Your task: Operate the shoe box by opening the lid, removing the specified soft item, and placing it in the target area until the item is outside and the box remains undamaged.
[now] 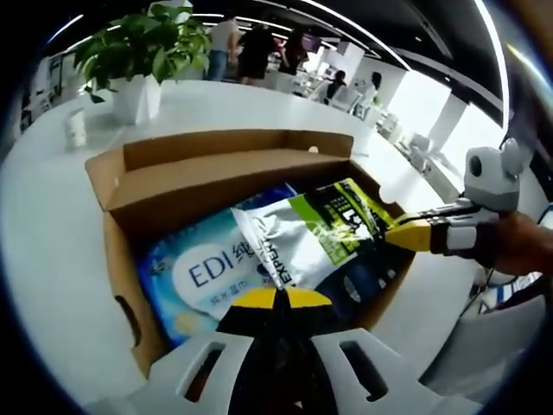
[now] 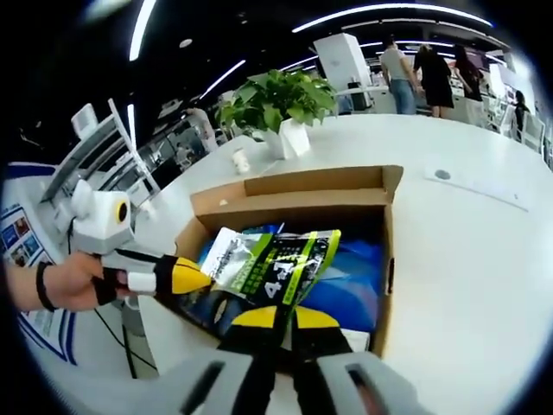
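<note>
The open cardboard shoe box [image 1: 173, 186] sits on a white table [image 1: 52, 251], flaps up, and the green-and-white soft pouch [image 1: 315, 233] is half lifted above its mouth, resting over a blue wipes pack [image 1: 203, 272] printed "EDI". Both grippers clench on the pouch. In the left gripper view, the left gripper [image 1: 278, 298] pinches its near edge at 6 o'clock, yellow tips pressed together on the film, and the right gripper [image 1: 413, 233] bites the far corner at 3 o'clock. In the right gripper view, the right gripper [image 2: 283, 318] clamps the pouch [image 2: 276, 264] at 6 o'clock, with the left gripper [image 2: 186, 278] entering from 9 o'clock.

The pouch looks like glossy plastic film, crinkled and limp (probably light, and slippery where smooth), so it should sag between the two holds; sealed edges and corners seem the surest places to grip. The box walls are matte corrugated board, stiff but easily creased. A potted plant [image 1: 143, 52] in a white pot stands at 11 o'clock.
</note>
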A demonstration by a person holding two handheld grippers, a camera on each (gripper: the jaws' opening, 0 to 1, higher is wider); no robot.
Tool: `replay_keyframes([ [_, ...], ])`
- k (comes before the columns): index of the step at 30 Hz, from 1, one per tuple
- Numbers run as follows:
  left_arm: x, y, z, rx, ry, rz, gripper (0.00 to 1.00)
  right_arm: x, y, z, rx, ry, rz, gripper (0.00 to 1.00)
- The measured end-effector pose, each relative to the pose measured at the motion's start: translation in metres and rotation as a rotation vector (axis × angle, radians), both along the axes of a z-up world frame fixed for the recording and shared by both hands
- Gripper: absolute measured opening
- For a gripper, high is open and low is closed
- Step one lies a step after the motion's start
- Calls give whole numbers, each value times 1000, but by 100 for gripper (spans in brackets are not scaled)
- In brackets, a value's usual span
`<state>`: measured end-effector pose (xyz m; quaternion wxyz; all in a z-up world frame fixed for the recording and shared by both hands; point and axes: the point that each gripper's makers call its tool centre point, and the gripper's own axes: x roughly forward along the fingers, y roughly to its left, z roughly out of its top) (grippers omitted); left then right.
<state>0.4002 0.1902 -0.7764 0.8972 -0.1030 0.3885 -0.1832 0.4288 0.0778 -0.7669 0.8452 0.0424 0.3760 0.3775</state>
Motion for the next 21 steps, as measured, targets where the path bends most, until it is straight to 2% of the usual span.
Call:
replay_keyframes([
  [5,3,-1,3,-3,-15,-4,0,0,-3,8,20,-10,-14,0],
  [12,4,-8,20,-8,-49,-22,0,-6,-11,22,33,-35,-28,1],
  [21,8,-35,42,-2,-92,-80,0,-9,-40,38,61,-68,-74,1],
])
